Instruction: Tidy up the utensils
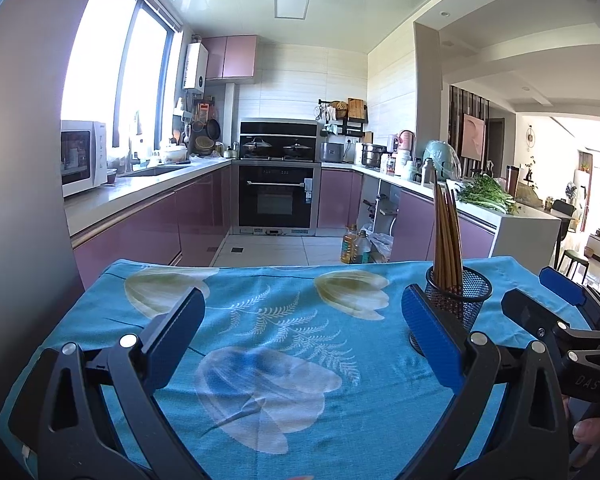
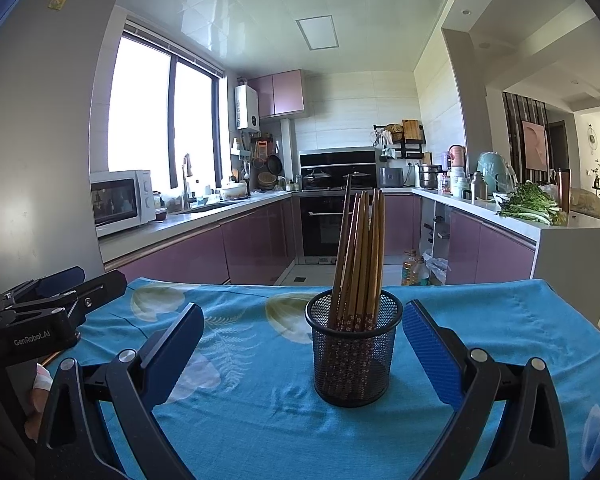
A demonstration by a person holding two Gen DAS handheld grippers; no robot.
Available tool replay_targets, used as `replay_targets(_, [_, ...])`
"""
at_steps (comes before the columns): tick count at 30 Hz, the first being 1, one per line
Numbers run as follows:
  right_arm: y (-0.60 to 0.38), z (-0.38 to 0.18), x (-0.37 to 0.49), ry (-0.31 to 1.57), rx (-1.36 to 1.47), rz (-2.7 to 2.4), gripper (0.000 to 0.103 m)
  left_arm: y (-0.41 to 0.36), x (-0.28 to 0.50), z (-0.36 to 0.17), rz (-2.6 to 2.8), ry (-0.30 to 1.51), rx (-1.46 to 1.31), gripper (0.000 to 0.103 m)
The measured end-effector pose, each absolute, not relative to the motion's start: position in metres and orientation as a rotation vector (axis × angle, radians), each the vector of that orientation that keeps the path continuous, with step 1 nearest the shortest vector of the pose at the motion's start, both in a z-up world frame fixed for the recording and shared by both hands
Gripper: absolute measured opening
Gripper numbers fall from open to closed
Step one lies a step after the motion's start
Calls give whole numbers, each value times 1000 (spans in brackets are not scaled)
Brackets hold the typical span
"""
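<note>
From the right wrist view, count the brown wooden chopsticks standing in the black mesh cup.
About 8, though some may hide behind others. All the brown wooden chopsticks stand bunched together in the black mesh cup on the blue floral tablecloth, leaning slightly left.

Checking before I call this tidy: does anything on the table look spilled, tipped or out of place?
Nothing stands out. The mesh cup stands upright on the blue cloth, with all the chopsticks inside, leaning slightly left. Both grippers, left and right, are open and empty.
</note>
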State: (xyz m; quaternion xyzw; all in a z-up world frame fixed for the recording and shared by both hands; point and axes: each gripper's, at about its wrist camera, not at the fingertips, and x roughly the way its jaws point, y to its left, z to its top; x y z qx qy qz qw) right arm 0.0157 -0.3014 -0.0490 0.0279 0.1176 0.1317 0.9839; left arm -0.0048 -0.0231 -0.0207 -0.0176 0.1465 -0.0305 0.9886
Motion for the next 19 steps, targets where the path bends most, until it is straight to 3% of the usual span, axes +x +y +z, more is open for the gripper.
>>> replay_targets(10, [-302, -52, 20, 257, 63, 271, 96, -25, -6, -23, -56, 280, -16, 97])
replay_targets(19, [-337, -69, 50, 399, 32, 166, 96, -12, 23, -43, -51, 433, -55, 97])
